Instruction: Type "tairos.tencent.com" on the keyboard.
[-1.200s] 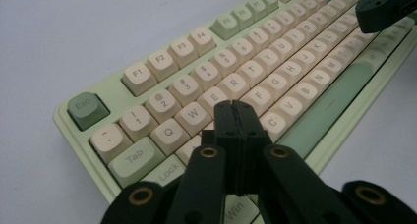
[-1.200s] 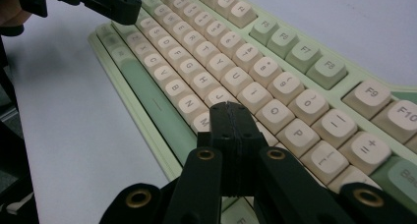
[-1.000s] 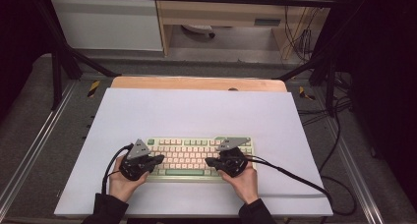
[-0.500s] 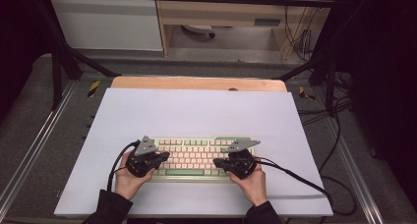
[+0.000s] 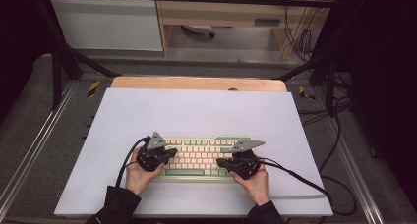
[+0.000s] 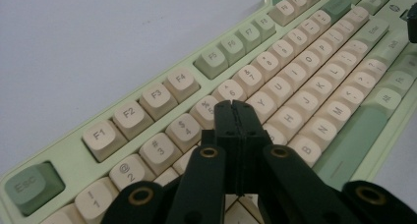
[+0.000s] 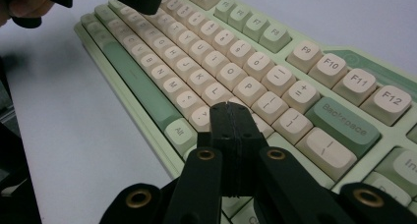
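Keyboard lies flat on the white table, near its front edge, centred. Left tool hangs over the keyboard's left key block, jaws pressed together, nothing between. Right tool is over the right key block, jaws likewise closed and empty.

The keyboard has a pale green case, cream keys and darker green accent keys; the table mat is light lavender-grey.
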`<control>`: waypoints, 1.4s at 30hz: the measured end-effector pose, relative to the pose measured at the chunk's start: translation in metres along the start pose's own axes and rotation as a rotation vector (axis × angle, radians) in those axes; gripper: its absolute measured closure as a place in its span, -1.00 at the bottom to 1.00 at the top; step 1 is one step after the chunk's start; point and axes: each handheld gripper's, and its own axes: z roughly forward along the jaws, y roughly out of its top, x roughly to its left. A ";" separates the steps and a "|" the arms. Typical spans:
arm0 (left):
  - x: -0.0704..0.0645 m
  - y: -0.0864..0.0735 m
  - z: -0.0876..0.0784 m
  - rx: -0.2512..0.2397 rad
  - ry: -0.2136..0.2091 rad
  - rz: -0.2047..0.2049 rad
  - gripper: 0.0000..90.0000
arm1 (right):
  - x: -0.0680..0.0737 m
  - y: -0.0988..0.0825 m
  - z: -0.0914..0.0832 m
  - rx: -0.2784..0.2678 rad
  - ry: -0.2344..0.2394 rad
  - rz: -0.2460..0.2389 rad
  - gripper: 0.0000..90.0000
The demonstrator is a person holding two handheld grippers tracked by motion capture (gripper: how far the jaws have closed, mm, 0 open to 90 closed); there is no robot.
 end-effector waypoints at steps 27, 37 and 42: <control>-0.007 0.001 0.020 0.018 -0.009 0.025 1.00 | -0.001 -0.001 -0.003 -0.006 -0.008 0.001 1.00; -0.010 -0.001 0.001 -0.008 -0.019 0.042 1.00 | -0.001 -0.001 -0.003 -0.008 -0.011 -0.001 1.00; -0.009 -0.006 -0.007 -0.006 -0.018 0.040 1.00 | -0.001 -0.001 -0.002 -0.009 -0.013 0.001 1.00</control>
